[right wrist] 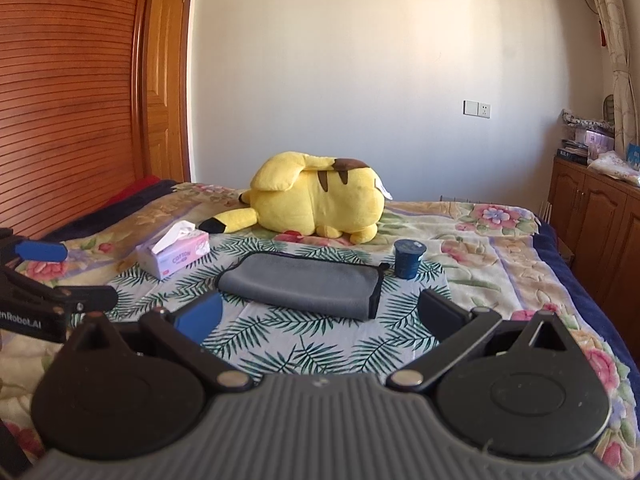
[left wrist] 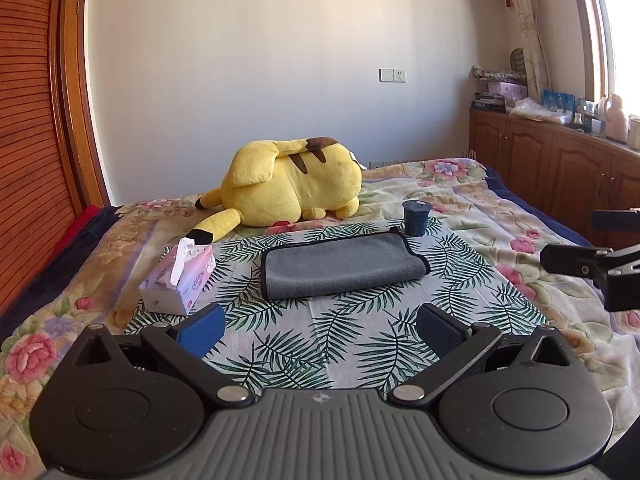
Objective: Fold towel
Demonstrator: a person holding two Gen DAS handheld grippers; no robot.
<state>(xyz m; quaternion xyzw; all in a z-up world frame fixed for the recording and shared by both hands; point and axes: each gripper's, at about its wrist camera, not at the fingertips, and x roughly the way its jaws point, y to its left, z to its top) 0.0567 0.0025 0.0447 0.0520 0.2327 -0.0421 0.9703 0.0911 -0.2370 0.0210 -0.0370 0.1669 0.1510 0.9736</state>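
Note:
A grey towel (left wrist: 340, 266) with black edging lies folded flat on a leaf-print cloth (left wrist: 320, 336) on the bed; it also shows in the right wrist view (right wrist: 304, 284). My left gripper (left wrist: 320, 330) is open and empty, held back from the towel's near edge. My right gripper (right wrist: 320, 318) is open and empty, also short of the towel's near edge. The right gripper shows at the right edge of the left wrist view (left wrist: 576, 240), and the left gripper at the left edge of the right wrist view (right wrist: 68, 276).
A yellow plush toy (left wrist: 288, 184) lies behind the towel. A tissue box (left wrist: 180, 280) sits left of the towel. A dark blue cup (left wrist: 416, 218) stands at the towel's far right corner. Wooden cabinets (left wrist: 560, 168) line the right; a wardrobe (left wrist: 28, 120) stands left.

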